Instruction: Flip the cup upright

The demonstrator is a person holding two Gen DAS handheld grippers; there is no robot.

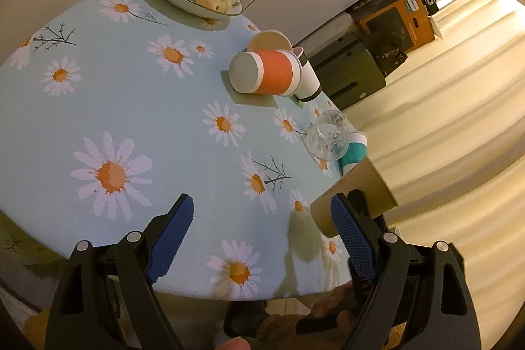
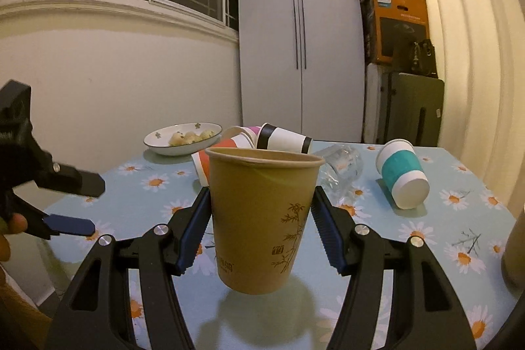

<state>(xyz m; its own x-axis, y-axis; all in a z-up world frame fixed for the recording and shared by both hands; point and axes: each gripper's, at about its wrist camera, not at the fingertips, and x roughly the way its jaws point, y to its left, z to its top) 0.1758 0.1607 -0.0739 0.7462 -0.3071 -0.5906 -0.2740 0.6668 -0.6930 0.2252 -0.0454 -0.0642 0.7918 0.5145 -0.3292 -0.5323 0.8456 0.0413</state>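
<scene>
The right gripper has its jaws closed against the sides of the brown paper cup, which stands mouth-up just above the daisy-print table. The left gripper hangs to the left of the cup with its jaws spread wide, gripping nothing. Behind the cup lie an orange cup and a clear glass on their sides; a teal cup lies to its right.
</scene>
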